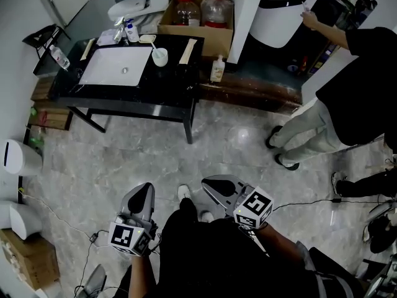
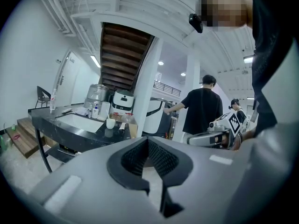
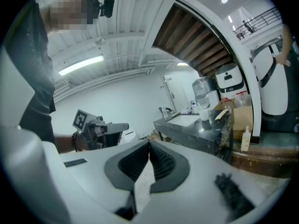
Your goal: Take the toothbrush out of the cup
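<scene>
I'm looking down on a grey marbled floor (image 1: 124, 160) that fills most of the head view. A white column (image 1: 247, 17) rises at the back, and the left gripper view shows the dark underside of a staircase (image 2: 122, 55) above it. At the right a person in a black top (image 1: 356, 73) stands with one arm stretched toward a white machine.

Across the room from me stands a black table (image 1: 170, 89) with a white sink (image 1: 116, 66) set into its top. A cardboard box (image 1: 208, 35) holding big bottles sits behind the table, and a small pump bottle (image 1: 217, 69) stands on the ledge just beside the table's right end.

Both tools are low and close to my body, well apart from the table. The left gripper (image 1: 143, 190) has its jaws closed tip to tip with nothing between them, and its own view shows this clearly (image 2: 148, 142). The right gripper (image 1: 211, 184) is the same, jaws together and empty (image 3: 149, 144).

The white cup (image 1: 160, 58) stands upright on the table just right of the sink. The toothbrush (image 1: 155, 47) is in it, its thin handle leaning out toward the back left.
</scene>
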### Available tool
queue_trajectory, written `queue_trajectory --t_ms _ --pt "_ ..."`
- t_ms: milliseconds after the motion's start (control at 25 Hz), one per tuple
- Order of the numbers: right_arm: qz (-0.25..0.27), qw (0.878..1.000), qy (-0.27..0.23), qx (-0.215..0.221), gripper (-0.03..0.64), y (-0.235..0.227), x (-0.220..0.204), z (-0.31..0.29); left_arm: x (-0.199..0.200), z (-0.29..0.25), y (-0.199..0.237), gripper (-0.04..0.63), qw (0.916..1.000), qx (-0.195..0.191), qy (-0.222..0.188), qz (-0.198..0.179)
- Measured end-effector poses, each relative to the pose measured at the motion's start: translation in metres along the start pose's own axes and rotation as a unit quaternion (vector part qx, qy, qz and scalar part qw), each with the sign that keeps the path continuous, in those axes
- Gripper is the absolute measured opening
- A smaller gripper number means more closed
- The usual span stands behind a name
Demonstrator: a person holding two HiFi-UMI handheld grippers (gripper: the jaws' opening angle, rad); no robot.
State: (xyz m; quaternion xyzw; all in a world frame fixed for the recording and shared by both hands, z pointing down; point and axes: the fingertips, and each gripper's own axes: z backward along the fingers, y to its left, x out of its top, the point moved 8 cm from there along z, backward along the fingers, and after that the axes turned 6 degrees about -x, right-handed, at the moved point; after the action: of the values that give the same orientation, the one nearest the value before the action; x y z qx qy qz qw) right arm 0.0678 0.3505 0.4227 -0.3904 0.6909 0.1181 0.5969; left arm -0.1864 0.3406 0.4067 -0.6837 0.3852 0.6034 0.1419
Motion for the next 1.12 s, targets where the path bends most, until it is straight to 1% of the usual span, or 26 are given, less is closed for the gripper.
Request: queue_trajectory --t_ms 120,280,440,560,680,760,920,1120 --pt "0.002 1.0 0.001 -0.006 0.014 -0.003 0.009 -0.018 0.004 -0.004 0.02 0.009 0.9999 -0.009 -0.006 -0.004" --pt "0.02 1.0 0.009 -0.01 0.014 -0.003 0.021 -0.042 0.01 -0.008 0.049 0.009 0.9997 -0.015 -0.017 -0.006" --pt "0.012 1.0 0.012 -0.015 0.014 -0.006 0.03 -0.064 0.014 -0.013 0.075 0.009 0.9994 -0.023 -0.023 -0.007" --pt "0.015 1.0 0.012 -0.021 0.014 -0.008 0.035 -0.078 0.018 -0.016 0.091 0.009 0.9996 -0.023 -0.016 0.007" --pt "0.008 1.0 0.01 -0.027 0.014 -0.009 0.039 -0.087 0.022 -0.018 0.105 0.009 0.9996 -0.021 -0.015 0.01" --pt "0.0 0.999 0.006 -0.031 0.014 -0.01 0.039 -0.088 0.024 -0.02 0.112 0.009 0.9994 -0.024 -0.023 0.005" --pt "-0.003 0.999 0.003 -0.039 0.014 -0.014 0.042 -0.087 0.022 -0.025 0.115 0.009 0.9991 -0.036 -0.021 -0.003" --pt "-0.025 0.998 -0.013 -0.049 0.014 -0.028 0.042 -0.085 0.03 -0.039 0.113 0.009 0.9992 -0.04 -0.003 -0.001"
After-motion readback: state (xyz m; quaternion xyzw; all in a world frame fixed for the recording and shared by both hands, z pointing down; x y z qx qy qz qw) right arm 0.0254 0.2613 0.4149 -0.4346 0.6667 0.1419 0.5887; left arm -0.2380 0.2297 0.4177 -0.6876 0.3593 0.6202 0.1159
